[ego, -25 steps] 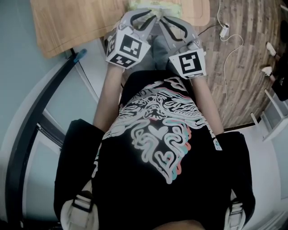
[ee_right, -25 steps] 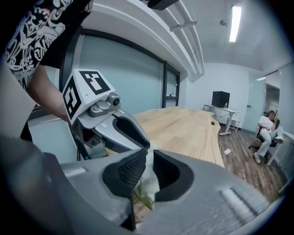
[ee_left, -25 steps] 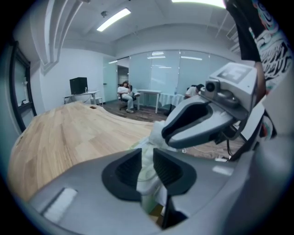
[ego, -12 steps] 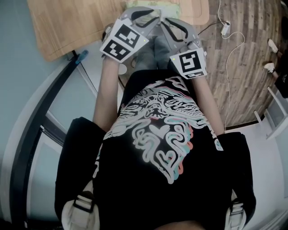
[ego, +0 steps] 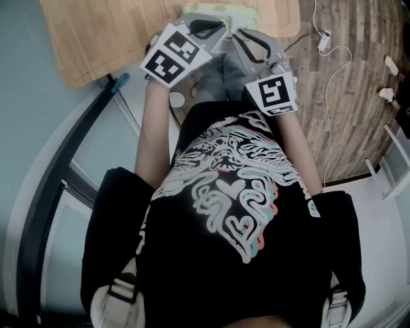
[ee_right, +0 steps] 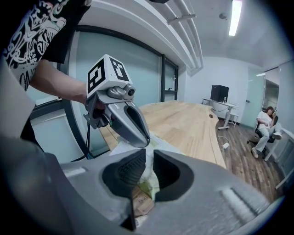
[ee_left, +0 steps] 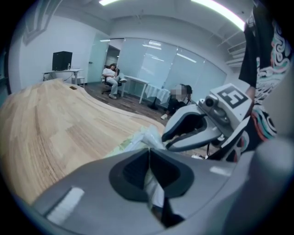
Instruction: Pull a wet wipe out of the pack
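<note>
My left claw (ee_left: 148, 150) had tilted toward 11 o'clock, its jaws just closing to pinch the wet wipe (ee_left: 151, 186). My right claw (ee_right: 149, 158) clamped the pack (ego: 221, 9) at 12 o'clock on the pale wooden bench (ego: 109, 32). Plank floor (ego: 346, 83) lay at 2 o'clock.

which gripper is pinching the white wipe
The left gripper: its jaws have just been closing and now pinch the white wipe. The right gripper grips the pack instead.

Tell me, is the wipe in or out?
Partly out: the wipe sticks up from the pack, between the left gripper's just-closed jaws.
</note>
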{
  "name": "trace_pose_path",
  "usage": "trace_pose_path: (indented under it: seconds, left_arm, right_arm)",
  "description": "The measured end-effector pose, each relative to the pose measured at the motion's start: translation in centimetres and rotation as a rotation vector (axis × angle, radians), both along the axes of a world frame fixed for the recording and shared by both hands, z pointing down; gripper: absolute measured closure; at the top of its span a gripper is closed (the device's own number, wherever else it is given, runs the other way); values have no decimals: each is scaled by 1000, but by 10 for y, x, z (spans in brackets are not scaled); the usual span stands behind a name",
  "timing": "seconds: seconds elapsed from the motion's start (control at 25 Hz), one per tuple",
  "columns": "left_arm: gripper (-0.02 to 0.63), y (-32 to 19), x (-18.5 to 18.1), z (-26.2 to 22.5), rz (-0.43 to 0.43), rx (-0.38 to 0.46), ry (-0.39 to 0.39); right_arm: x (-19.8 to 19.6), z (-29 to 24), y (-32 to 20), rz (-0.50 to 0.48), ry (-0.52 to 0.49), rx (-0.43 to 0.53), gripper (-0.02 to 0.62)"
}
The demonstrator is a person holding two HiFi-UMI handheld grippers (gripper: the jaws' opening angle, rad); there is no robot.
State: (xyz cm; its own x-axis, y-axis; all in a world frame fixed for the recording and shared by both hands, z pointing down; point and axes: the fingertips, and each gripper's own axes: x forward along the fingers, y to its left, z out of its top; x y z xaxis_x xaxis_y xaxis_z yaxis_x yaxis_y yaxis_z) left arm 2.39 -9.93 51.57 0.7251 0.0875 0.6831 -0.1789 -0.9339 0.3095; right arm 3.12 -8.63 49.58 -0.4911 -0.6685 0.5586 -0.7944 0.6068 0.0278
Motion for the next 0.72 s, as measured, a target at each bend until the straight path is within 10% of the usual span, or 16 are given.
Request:
trace_pose_path:
  seconds: [0.72]
  left_arm:
    - [614, -15, -14, -12, -147, 8, 51]
  right_arm:
    - [-37, -16, -9, -109, 5, 35, 543]
